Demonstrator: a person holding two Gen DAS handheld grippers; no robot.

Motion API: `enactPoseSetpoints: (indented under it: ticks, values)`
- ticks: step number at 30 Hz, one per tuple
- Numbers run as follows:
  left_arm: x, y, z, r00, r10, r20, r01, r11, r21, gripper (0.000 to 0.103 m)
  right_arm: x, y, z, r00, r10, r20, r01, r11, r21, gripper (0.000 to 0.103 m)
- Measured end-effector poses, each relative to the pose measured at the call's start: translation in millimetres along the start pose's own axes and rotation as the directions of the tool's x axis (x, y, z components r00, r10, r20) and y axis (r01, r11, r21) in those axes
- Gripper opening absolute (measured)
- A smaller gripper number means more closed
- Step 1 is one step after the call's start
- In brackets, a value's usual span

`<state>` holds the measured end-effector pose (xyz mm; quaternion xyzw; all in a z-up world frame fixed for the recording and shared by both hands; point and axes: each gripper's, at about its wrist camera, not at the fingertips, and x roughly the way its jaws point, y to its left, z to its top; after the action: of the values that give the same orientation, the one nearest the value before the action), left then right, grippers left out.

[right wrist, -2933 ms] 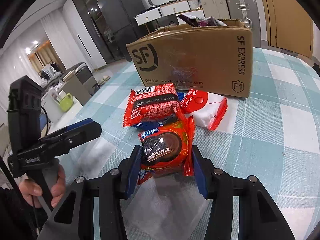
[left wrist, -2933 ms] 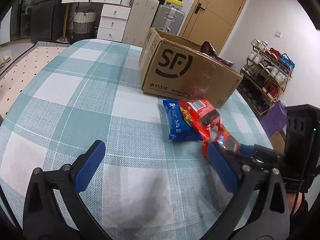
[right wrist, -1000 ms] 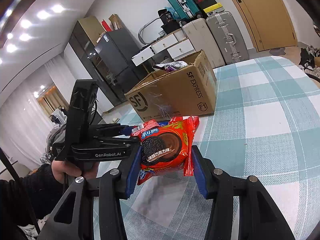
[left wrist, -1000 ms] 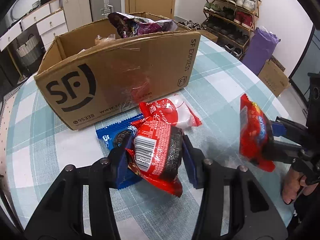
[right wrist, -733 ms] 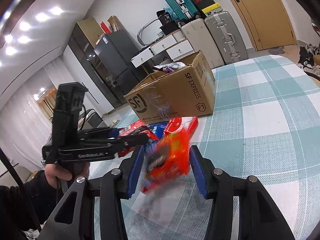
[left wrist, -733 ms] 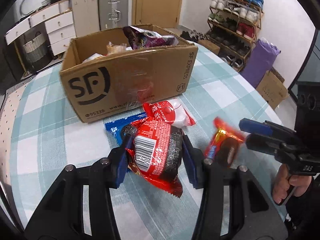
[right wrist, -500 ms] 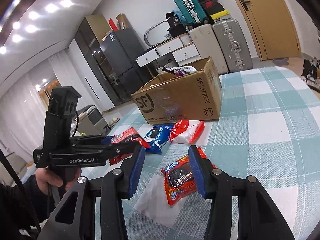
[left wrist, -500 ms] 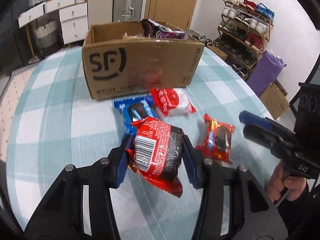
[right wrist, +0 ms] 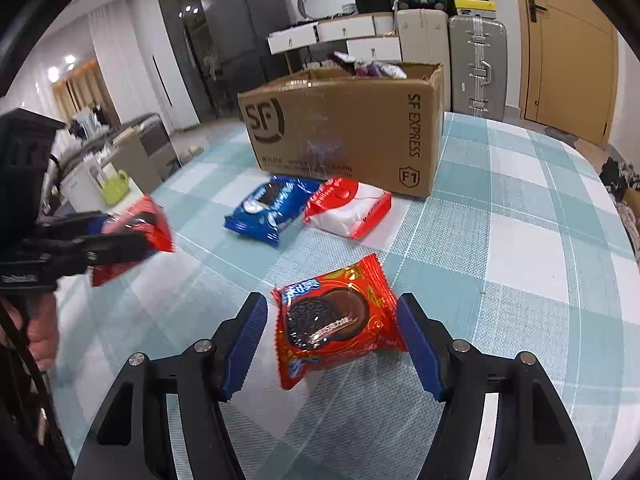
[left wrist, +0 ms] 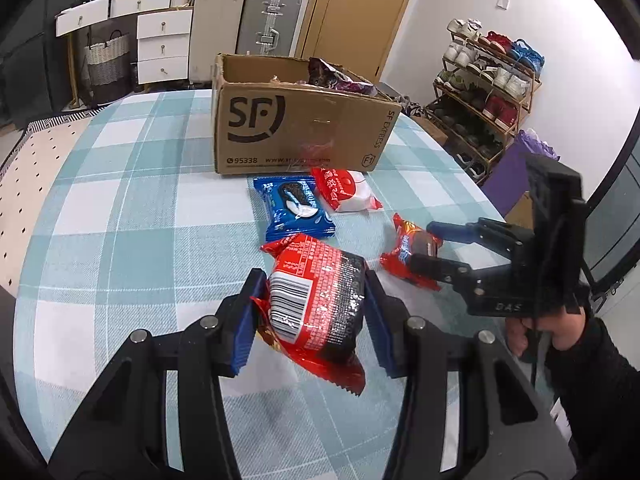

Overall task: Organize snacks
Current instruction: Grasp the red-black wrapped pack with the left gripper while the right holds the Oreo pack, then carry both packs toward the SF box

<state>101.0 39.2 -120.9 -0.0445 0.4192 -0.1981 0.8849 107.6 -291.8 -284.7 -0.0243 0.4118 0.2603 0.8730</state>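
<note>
My left gripper [left wrist: 314, 284] is shut on a red and black snack pack [left wrist: 320, 300] and holds it above the checked table [left wrist: 120, 208]. My right gripper [right wrist: 330, 308] has its jaws opening. An orange-red cookie pack [right wrist: 340, 324] lies flat on the cloth between them, and the pads do not press on it. A blue cookie pack [right wrist: 268, 206] and a red and white pack [right wrist: 348, 210] lie in front of the cardboard box [right wrist: 344, 132]. In the right wrist view the left gripper [right wrist: 120, 236] appears blurred at the left with its pack.
The open box [left wrist: 296, 128] holds a purple bag [left wrist: 340, 80] and other packs. A shoe rack [left wrist: 488, 92] stands beyond the table's right edge. Suitcases [left wrist: 272, 20] and drawers line the far wall. A person's hand [left wrist: 536, 332] grips the right tool.
The right gripper let go of the orange-red pack, which dropped onto the table, and its jaws spread. The left gripper carried its pack back from the box.
</note>
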Motion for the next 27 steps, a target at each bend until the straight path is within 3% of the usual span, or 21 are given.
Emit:
enactPoseSetpoints:
  ticks: [3,9,17,27]
  values:
    - [-7,6,-3,1.000,-0.004,0.004,0.004,1.000,-0.015,0.046,9,5,4,0.999,-0.019,-0.038,0.017,0.998,-0.063,0.069]
    - [-18,11,-2,1.000,-0.009,0.028,0.010,1.000,-0.016,0.046,14,12,7,0.994,-0.061,-0.091,0.050,0.992,-0.119,0.058]
    - [-30,10,0,0.998,-0.025,0.051,0.026,0.999,-0.019,0.046,1,10,7,0.998,-0.012,-0.066,0.009,0.999,-0.041,0.047]
    - [-44,12,13,0.997,-0.026,0.076,0.030,0.998,-0.049,0.046,-35,19,20,0.994,0.103,0.022,-0.104,0.993,0.062,0.047]
